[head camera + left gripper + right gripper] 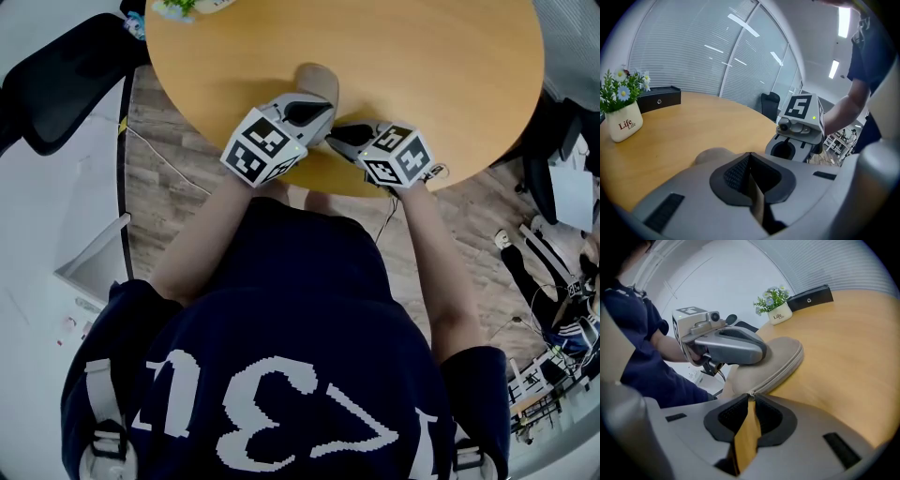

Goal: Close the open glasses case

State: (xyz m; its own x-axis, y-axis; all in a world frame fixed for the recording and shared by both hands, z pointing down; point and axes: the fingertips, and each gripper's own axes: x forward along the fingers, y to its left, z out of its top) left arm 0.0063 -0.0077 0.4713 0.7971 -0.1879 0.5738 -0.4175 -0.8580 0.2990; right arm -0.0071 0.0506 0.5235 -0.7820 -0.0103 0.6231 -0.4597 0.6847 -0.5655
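Note:
A tan zip-up glasses case [317, 81] lies near the front edge of the round wooden table [431, 56]. My left gripper [313, 111] rests on top of the case with its jaws shut and nothing between them; in the left gripper view its tips [749, 154] meet just in front of the case [711, 155]. My right gripper [336, 139] comes in from the right. In the right gripper view its tips [750, 395] meet on the zipper pull, where the zip line of the case [780, 363] ends. The left gripper [761, 352] lies across the lid there.
A white pot of flowers [621, 123] and a black box [658, 99] stand at the table's far side. A black office chair [56, 84] stands to the left of the table. Cables and gear lie on the floor at right [553, 309].

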